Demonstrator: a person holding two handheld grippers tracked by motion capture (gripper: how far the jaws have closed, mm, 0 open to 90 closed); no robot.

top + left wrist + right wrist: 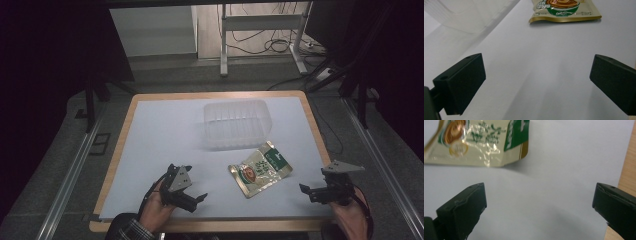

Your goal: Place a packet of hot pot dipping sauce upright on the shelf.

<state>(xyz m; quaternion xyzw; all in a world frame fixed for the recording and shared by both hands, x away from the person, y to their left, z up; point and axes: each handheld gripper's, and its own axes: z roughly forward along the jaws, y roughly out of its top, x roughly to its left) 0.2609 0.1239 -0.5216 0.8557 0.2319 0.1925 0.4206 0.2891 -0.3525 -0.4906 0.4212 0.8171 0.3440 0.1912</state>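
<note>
Pouch (260, 169) lies flat between left hand-held gripper (201, 198) and right hand-held gripper (305, 189); untouched.

One food pouch (260, 169) is lying on the table (150, 130); one clear plastic tub (237, 123) is sitting just behind it; two grippers are hovering at the near edge, a left gripper (196, 198) and a right gripper (306, 191), each showing two black jaws standing wide apart; two hands are holding them, one per gripper; one white sheet is covering the single wooden table; one metal frame (262, 30) is standing beyond it.
</note>
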